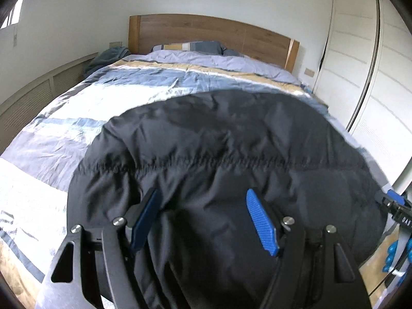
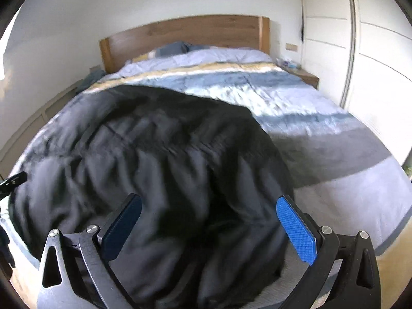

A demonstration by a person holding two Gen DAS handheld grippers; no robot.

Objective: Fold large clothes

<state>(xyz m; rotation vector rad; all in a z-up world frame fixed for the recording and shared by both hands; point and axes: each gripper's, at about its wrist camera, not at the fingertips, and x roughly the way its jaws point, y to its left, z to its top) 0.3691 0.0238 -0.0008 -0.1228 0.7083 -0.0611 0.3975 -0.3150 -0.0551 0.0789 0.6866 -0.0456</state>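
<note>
Claws first: left gripper [image 1: 203,221] has its jaws spread wide, blue pads [image 1: 261,225] clear of the cloth on both sides, nothing pinched; the black fabric just runs underneath and between them. Right gripper [image 2: 209,228] same story, jaws released and wide apart, straddling a dark fold but not biting it. Both tools point down at a slant toward the near edge of the black padded jacket [image 1: 219,149], which from the left claw fills everything from 9 through 12 to 3 o'clock. From the right claw it spreads from 9 to 1 o'clock, with bare striped duvet [image 2: 309,108] from 1 to 3. Tip of the right tool pokes in at 3 o'clock of the left view, so the two sit near each other along the same hem. Jacket lies on the bed, bulky, rumpled, one stitched quilting seam [image 1: 206,162] running across it. Can't tell from here whether that rounded far edge is a fold already made or just how the garment fell; sleeves, collar and zip not visible, right view is motion-blurred. My read: early in the job. Garment is laid out, no neat stack, no crisp crease, no grip taken. Still to do: close on the near edge with both claws, carry it over, flatten, repeat. Beyond the jacket at 12: pillows [image 1: 190,46], then wooden headboard [image 1: 206,31]. Wardrobe doors [image 1: 360,64] at 2 o'clock.
</note>
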